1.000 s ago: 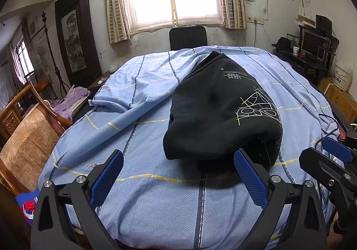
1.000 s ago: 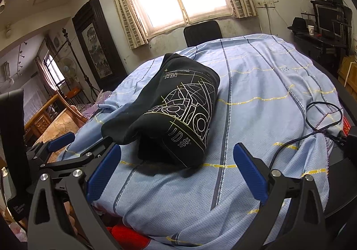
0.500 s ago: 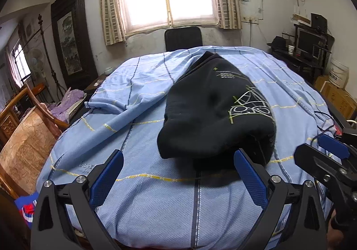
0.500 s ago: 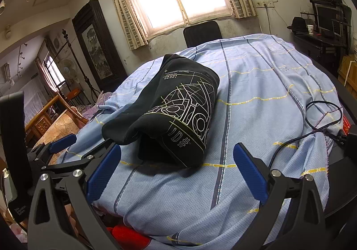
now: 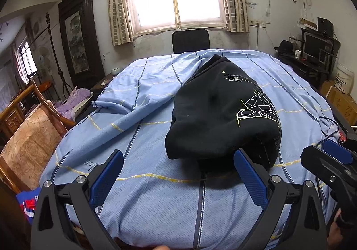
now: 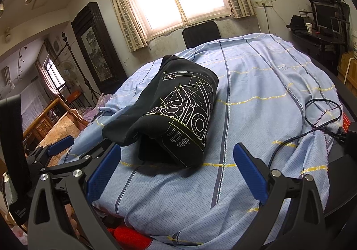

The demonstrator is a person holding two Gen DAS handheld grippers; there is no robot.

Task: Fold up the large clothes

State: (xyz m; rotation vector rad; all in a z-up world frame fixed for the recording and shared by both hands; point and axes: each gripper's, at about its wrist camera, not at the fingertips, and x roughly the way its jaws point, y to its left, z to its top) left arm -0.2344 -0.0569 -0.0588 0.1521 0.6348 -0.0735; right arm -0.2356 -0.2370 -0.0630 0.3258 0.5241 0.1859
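A black garment (image 5: 218, 113) with a yellow-white line print lies folded in a thick bundle on a light blue striped sheet (image 5: 156, 194) that covers the table. It also shows in the right wrist view (image 6: 176, 116), print side up. My left gripper (image 5: 178, 174) is open and empty, just short of the bundle's near edge. My right gripper (image 6: 176, 169) is open and empty, near the bundle's front end. The right gripper also shows at the right edge of the left wrist view (image 5: 330, 165).
A black cable (image 6: 316, 120) lies on the sheet at the right. A black chair (image 5: 190, 40) stands behind the table under the window. Wooden chairs (image 5: 29, 138) stand at the left. A desk with a monitor (image 5: 316, 49) is at the far right.
Both grippers stay open and empty. The left wrist view has swung slightly, so the bundle sits a little differently in it. The garment has not moved.
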